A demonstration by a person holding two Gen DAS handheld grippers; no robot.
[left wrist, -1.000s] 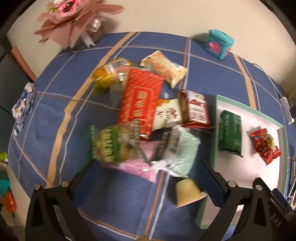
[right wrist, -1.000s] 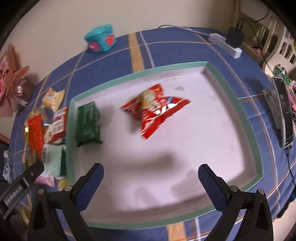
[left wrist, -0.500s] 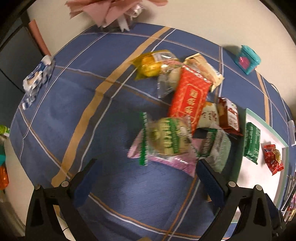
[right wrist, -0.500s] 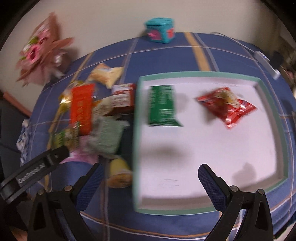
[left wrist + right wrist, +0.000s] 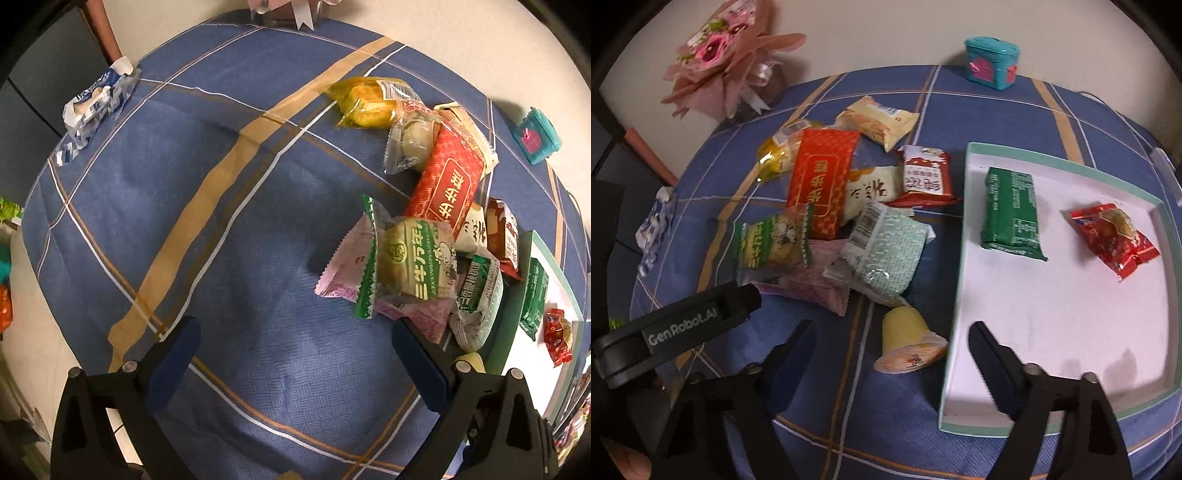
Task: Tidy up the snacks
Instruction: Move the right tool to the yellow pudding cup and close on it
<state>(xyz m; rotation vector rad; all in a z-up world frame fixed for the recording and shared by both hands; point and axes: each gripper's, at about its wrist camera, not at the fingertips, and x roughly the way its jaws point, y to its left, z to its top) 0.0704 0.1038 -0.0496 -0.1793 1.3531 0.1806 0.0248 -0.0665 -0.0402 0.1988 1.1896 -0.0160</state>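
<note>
Loose snack packets lie heaped on the blue checked cloth: a long red packet [image 5: 822, 184], a green-and-yellow one [image 5: 772, 240], a pale green one [image 5: 886, 254] and a pink one [image 5: 812, 284]. A yellow jelly cup [image 5: 908, 343] lies on its side just left of the white tray [image 5: 964, 258]. My right gripper [image 5: 892, 350] straddles that cup. Its jaws are closing and the pads stand clear of the cup. The tray holds a green packet [image 5: 1010, 214] and a red packet [image 5: 1115, 236]. My left gripper [image 5: 295, 354] is open over bare cloth, left of the heap [image 5: 413, 258].
A teal box [image 5: 991, 62] and a pink bouquet [image 5: 724, 62] stand at the table's far edge. A blue-and-white wrapper [image 5: 98, 99] lies near the left edge. The left gripper's black housing [image 5: 683, 325] sits close beside my right gripper.
The right view swung from over the tray to the heap, its jaws narrowed, and the jelly cup came between the fingers. The left gripper slid left off the heap onto bare cloth.
</note>
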